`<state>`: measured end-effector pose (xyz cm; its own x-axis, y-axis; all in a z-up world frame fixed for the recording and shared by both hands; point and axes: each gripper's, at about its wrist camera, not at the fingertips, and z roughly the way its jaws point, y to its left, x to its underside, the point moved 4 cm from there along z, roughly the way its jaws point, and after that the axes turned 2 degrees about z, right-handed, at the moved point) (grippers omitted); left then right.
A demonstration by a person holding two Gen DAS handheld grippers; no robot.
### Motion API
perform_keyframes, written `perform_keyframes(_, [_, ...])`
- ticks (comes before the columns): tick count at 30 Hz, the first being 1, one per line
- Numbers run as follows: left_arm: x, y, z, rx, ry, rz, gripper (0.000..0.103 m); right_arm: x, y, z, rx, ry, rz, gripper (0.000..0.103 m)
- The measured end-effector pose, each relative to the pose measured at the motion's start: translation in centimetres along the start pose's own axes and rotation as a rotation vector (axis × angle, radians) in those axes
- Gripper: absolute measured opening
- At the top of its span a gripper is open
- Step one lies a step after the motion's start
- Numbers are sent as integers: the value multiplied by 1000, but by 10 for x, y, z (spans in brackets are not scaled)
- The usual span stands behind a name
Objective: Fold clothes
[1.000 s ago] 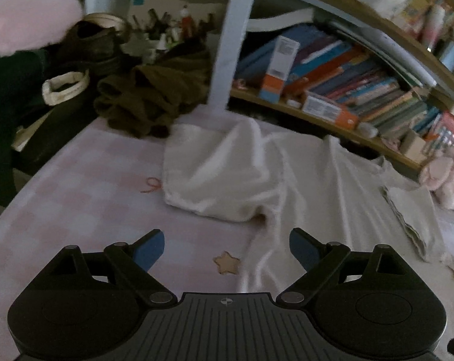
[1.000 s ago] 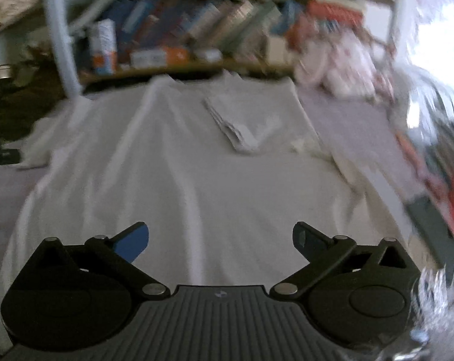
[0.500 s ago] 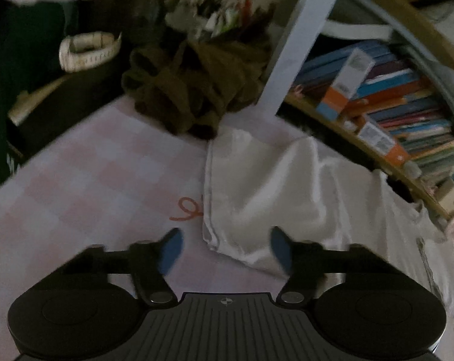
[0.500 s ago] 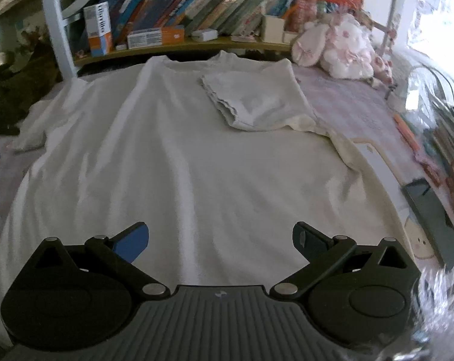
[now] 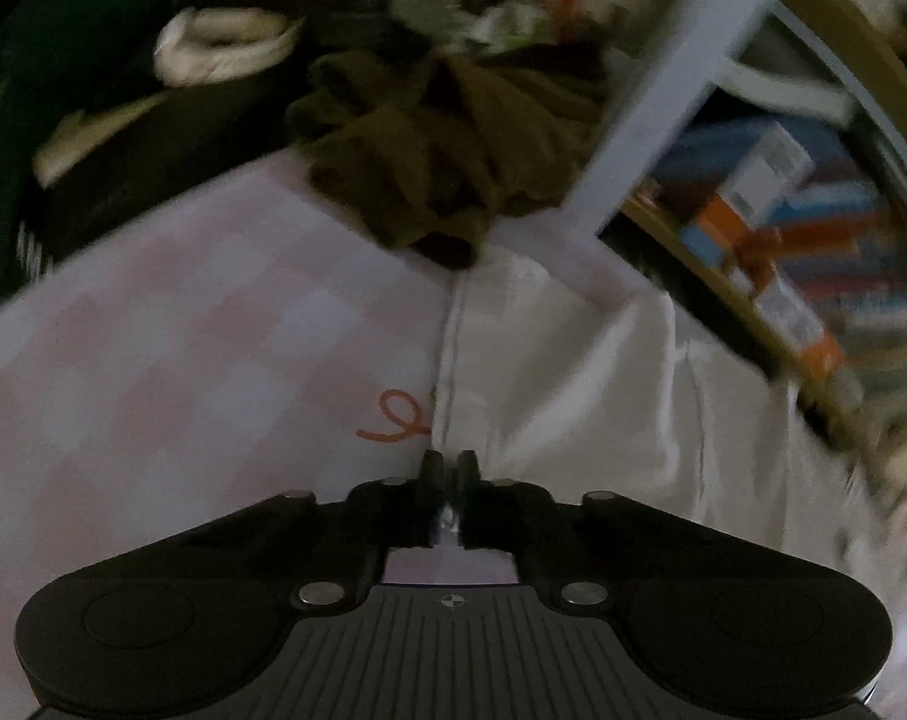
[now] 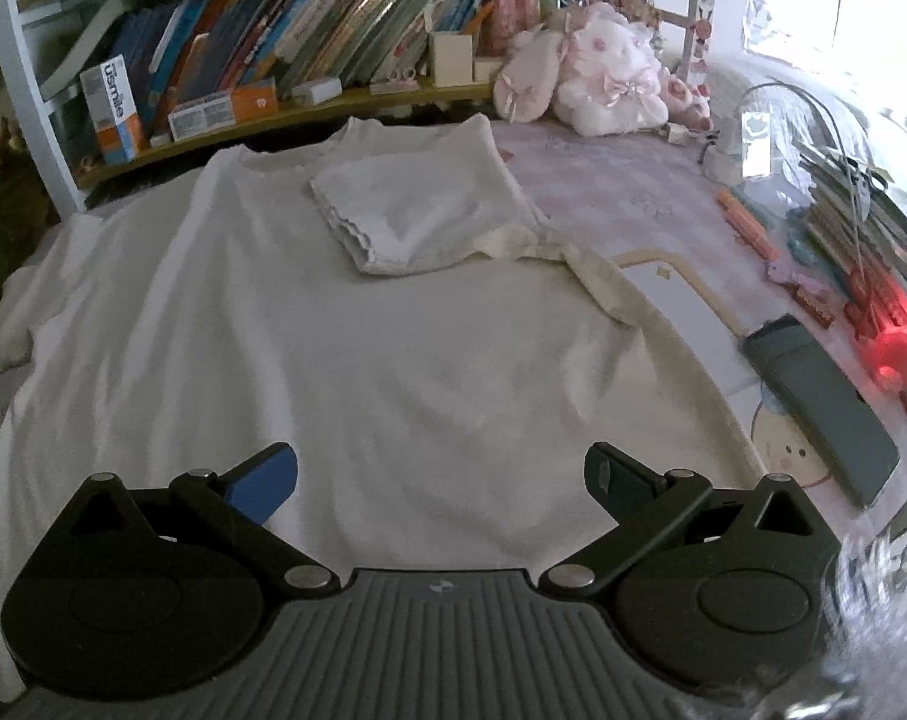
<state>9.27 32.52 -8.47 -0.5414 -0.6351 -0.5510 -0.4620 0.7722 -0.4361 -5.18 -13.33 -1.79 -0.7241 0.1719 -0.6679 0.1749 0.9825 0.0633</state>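
Left wrist view: left gripper fingers, apart a second ago, now pinch the white shirt's sleeve hem; right gripper's stay apart.

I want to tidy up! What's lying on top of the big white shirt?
A smaller folded white cloth lies on the big white shirt, near its collar. Whatever sits beneath that cloth is covered.

Open white shirt ahead; bookshelf behind, dark phone and clutter rightward.
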Motion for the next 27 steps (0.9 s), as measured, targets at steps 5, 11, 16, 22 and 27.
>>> perform_keyframes(5, [-9, 6, -10, 102, -26, -295, 0, -3, -7, 2, -21, -12, -15, 103])
perform_keyframes(11, [-9, -49, -14, 151, -47, -212, 0, -6, -26, 5, -41, -13, -2, 103])
perform_keyframes(16, [22, -148, -31, 239, -56, 125, 1, -6, -44, 5, -65, -12, 2, 103])
perform_keyframes(22, [144, -244, -6, 119, 105, 850, 39, -5, -54, 13, -87, 15, -2, 103])
perform_keyframes(27, [147, -226, -15, 110, 71, 793, 70, -3, -56, 15, -98, 26, -41, 103])
